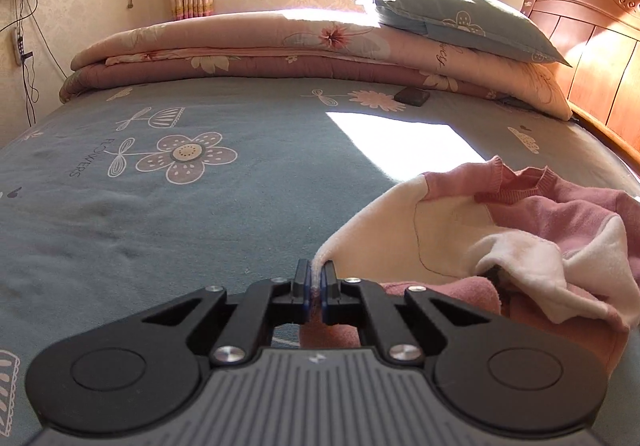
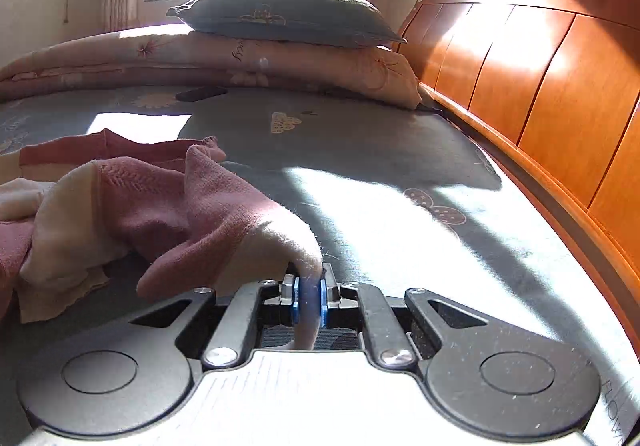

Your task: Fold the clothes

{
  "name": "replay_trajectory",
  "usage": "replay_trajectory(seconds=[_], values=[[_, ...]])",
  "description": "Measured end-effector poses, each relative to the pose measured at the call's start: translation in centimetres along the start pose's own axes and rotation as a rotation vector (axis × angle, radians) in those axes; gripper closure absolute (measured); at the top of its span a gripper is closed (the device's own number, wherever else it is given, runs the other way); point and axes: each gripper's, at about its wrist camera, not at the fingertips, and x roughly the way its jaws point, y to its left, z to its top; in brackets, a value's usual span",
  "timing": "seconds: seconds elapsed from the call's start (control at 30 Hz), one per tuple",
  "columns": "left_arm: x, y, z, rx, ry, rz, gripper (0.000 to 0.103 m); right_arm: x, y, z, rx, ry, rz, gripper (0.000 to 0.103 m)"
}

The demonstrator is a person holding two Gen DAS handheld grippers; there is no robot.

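A pink and cream knitted sweater (image 1: 520, 222) lies crumpled on the blue-grey flowered bedsheet (image 1: 160, 186). My left gripper (image 1: 315, 278) is shut on a thin cream edge of it, and the cloth rises from the pads and stretches off to the right. In the right wrist view the same sweater (image 2: 160, 206) is bunched at the left. My right gripper (image 2: 310, 286) is shut on a thicker cream fold, which runs down between the blue pads and hangs below them.
A folded pink floral quilt (image 1: 260, 50) lies across the far side of the bed with a blue-grey pillow (image 1: 464, 22) on top. A small dark object (image 1: 412, 96) rests before the quilt. The wooden headboard (image 2: 540, 78) runs along the right. A window is behind.
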Motion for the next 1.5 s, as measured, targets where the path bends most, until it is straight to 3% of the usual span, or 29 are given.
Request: replay_trajectory(seconds=[0.27, 0.5, 0.63, 0.67, 0.8, 0.93, 1.17, 1.5], values=[[0.4, 1.4, 2.1, 0.02, -0.03, 0.071, 0.1, 0.4, -3.2, 1.6, 0.022, -0.036, -0.121, 0.092], [1.4, 1.2, 5.1, 0.046, -0.06, 0.113, 0.1, 0.6, -2.0, 0.9, -0.01, -0.013, -0.129, 0.089], [2.1, 1.2, 6.5, 0.061, -0.066, 0.131, 0.1, 0.2, -1.0, 0.2, -0.008, -0.013, -0.118, 0.069], [2.4, 1.3, 6.8, 0.059, -0.063, 0.135, 0.1, 0.0, -0.7, 0.0, -0.008, -0.013, -0.113, 0.068], [3.8, 1.9, 7.1, 0.043, -0.041, 0.15, 0.1, -0.8, 0.6, -0.6, -0.002, 0.001, -0.038, 0.068], [5.1, 2.7, 7.2, 0.016, -0.018, 0.165, 0.1, -1.4, 3.1, -1.3, -0.008, 0.037, 0.097, 0.067], [6.2, 3.8, 8.1, -0.003, -0.026, 0.197, 0.1, -2.1, 7.7, -1.9, -0.06, 0.063, 0.214, 0.067], [7.5, 5.8, 9.7, -0.039, -0.023, 0.265, 0.096, -1.8, 10.3, -2.7, -0.071, 0.099, 0.265, 0.067]])
